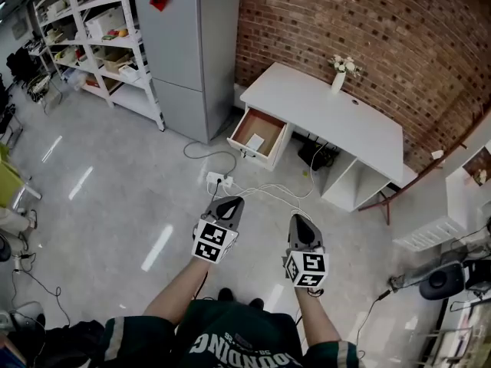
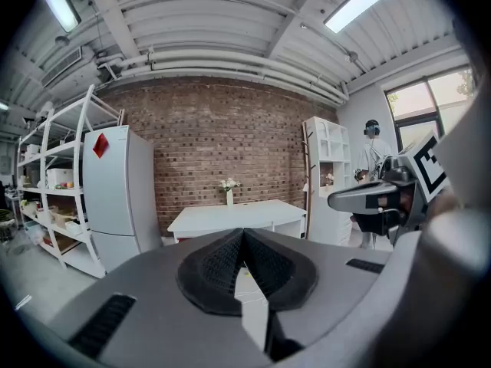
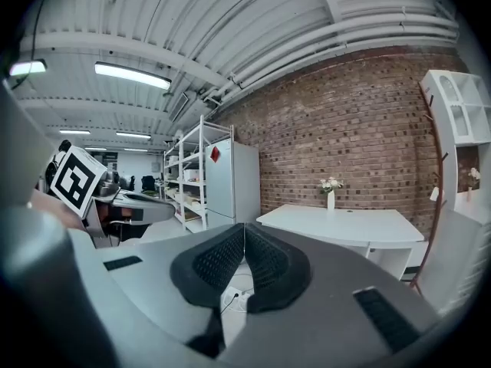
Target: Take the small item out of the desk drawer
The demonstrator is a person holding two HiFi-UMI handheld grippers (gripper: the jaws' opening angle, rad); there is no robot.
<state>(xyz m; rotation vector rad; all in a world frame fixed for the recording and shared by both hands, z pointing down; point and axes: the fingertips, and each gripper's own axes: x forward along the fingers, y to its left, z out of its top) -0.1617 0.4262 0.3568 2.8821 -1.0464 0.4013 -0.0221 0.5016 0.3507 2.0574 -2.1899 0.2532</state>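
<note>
While left tool (image 1: 228, 204) and right tool (image 1: 299, 222) hang well short of counter (image 1: 322, 102), both clenched, empty: approach step. Drawer (image 1: 261, 125) already out at 12 o'clock, small white item (image 1: 255, 142) inside. Next, likely: step closer, spread one tool, reach in.

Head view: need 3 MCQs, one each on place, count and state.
1. Where does the flower vase stand?
A. On the floor
B. On the white desk, by the brick wall
C. On the fridge

2. How many items lie in the desk drawer?
A. None
B. One
C. Three

3. The desk drawer is:
A. Shut
B. Lying on the floor
C. Pulled open

Answers:
1 B: the vase sits at the desk's back edge.
2 B: a single small white item shows inside.
3 C: the drawer's brown inside is exposed.
</note>
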